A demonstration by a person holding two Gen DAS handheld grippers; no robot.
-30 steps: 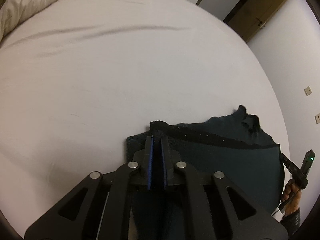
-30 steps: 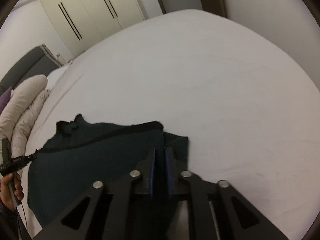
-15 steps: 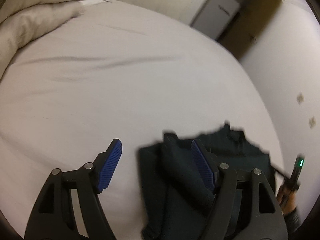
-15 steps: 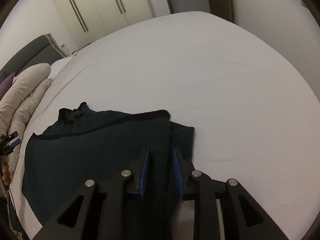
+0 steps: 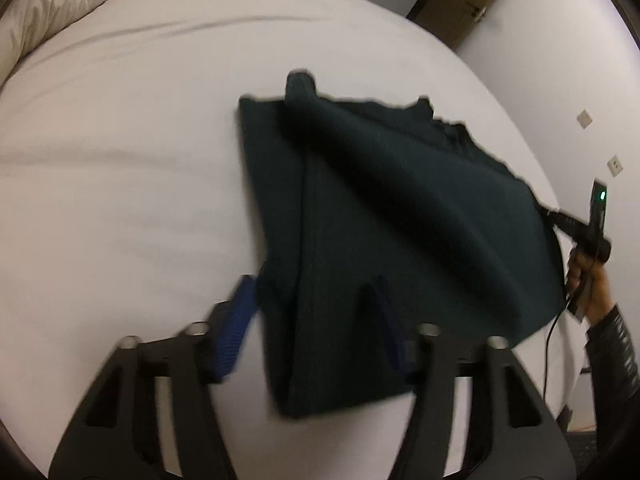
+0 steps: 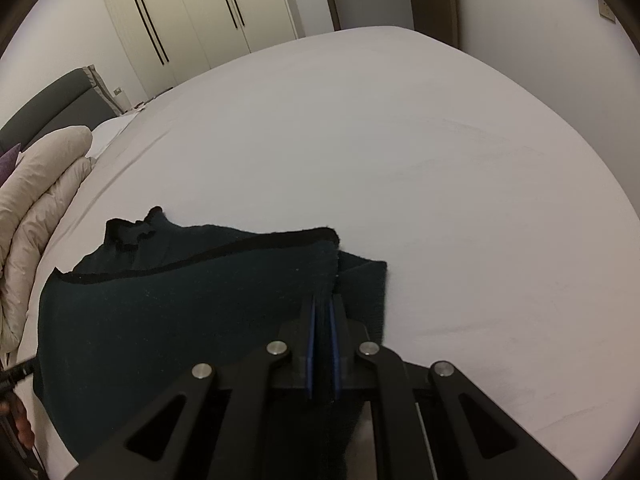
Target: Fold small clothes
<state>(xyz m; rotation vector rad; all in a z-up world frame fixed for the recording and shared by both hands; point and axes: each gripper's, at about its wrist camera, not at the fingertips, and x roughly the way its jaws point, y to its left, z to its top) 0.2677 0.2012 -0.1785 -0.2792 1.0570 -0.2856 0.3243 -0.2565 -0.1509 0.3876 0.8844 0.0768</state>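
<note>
My right tool (image 6: 322, 316) is clamped on a fold of the dark green garment (image 6: 180, 312), its blue pads pressed together with cloth between them. My left tool (image 5: 316, 312) has just been narrowing yet stands apart; the garment's near edge lies between its fingers, and the blur keeps me from telling whether they touch it. The garment lies on the white bed (image 5: 120, 160) just ahead of both tools, one corner raised toward my right tool.
</note>
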